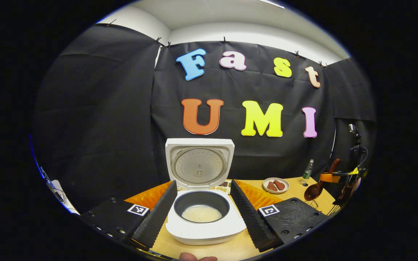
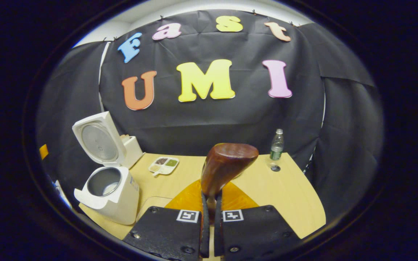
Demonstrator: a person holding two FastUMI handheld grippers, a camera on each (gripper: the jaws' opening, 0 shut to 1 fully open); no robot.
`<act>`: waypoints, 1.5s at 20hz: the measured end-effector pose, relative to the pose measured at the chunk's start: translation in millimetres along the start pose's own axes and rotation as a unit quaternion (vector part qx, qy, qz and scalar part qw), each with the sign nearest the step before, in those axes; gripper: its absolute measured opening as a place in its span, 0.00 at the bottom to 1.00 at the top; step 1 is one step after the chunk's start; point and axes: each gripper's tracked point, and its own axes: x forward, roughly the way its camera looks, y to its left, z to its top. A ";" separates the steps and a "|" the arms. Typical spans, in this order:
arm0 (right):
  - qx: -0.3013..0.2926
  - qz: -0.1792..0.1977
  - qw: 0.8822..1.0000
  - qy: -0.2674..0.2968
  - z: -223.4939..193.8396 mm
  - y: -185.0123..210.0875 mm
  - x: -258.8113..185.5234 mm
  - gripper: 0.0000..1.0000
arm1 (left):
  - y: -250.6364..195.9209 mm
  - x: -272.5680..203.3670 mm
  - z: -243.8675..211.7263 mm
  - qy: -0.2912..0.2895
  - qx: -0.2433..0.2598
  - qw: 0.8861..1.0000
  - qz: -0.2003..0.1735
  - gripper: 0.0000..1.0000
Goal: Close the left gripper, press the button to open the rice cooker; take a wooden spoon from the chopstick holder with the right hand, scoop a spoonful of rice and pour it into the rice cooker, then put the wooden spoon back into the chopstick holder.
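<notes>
The white rice cooker (image 1: pixel 205 228) stands open on the table with its lid (image 1: pixel 199 163) upright, and pale rice lies in the dark inner pot (image 1: pixel 201 214). My left gripper (image 1: pixel 203 183) is open, one finger on each side of the cooker and apart from it. My right gripper (image 2: pixel 212 197) is shut on the handle of the wooden spoon (image 2: pixel 227 163), whose brown bowl rises above the fingers. Far to the right in the left gripper view, that right gripper (image 1: pixel 330 177) holds the spoon (image 1: pixel 312 191) over the table. The cooker (image 2: pixel 109 192) sits left in the right gripper view.
A small plate (image 1: pixel 276 185) with brown pieces and a plastic bottle (image 1: pixel 307 169) stand at the back right of the wooden table (image 2: pixel 289 195). A divided tray of grains (image 2: pixel 163 165), a bottle cap (image 2: pixel 275 168) and a white box (image 2: pixel 133 146) behind the cooker are also there.
</notes>
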 end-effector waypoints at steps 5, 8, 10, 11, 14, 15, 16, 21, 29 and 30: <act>-0.040 -0.018 0.998 0.035 -61.9 36.3 30.0 0.10 | 39.0 -19.9 -7.4 0.003 -0.015 1.000 0.013 0.94; -0.096 -0.041 0.993 0.060 -100.6 40.5 48.3 0.10 | 53.6 -34.9 -18.3 0.012 -0.032 0.999 0.029 0.94; -0.152 -0.055 0.985 0.066 -116.0 46.2 54.0 0.10 | 63.3 -44.8 -21.2 0.013 -0.038 0.998 0.040 0.94; -0.183 -0.061 0.979 0.066 -122.4 48.0 56.1 0.10 | 68.1 -49.7 -21.5 0.012 -0.039 0.998 0.043 0.94; -0.222 -0.060 0.970 0.075 -148.0 54.1 59.3 0.10 | 82.4 -59.1 -22.7 0.011 -0.036 0.998 0.056 0.94; -0.222 -0.057 0.970 0.076 -150.0 61.2 60.2 0.10 | 85.7 -59.5 -23.8 0.013 -0.038 0.997 0.060 0.94; -0.208 -0.045 0.974 0.081 -154.4 69.9 60.2 0.10 | 87.9 -60.7 -25.1 0.015 -0.040 0.997 0.061 0.94; -0.053 0.004 0.993 0.110 -165.6 105.4 59.2 0.10 | 88.9 -65.6 -27.9 0.023 -0.036 0.997 0.061 0.94; 0.211 0.039 0.967 0.139 -163.6 103.2 67.6 0.10 | 78.1 -69.4 -31.8 0.035 -0.032 0.997 0.056 0.94; 0.241 0.046 0.959 0.141 -161.4 103.2 68.9 0.10 | 75.8 -69.2 -30.6 0.034 -0.031 0.997 0.055 0.94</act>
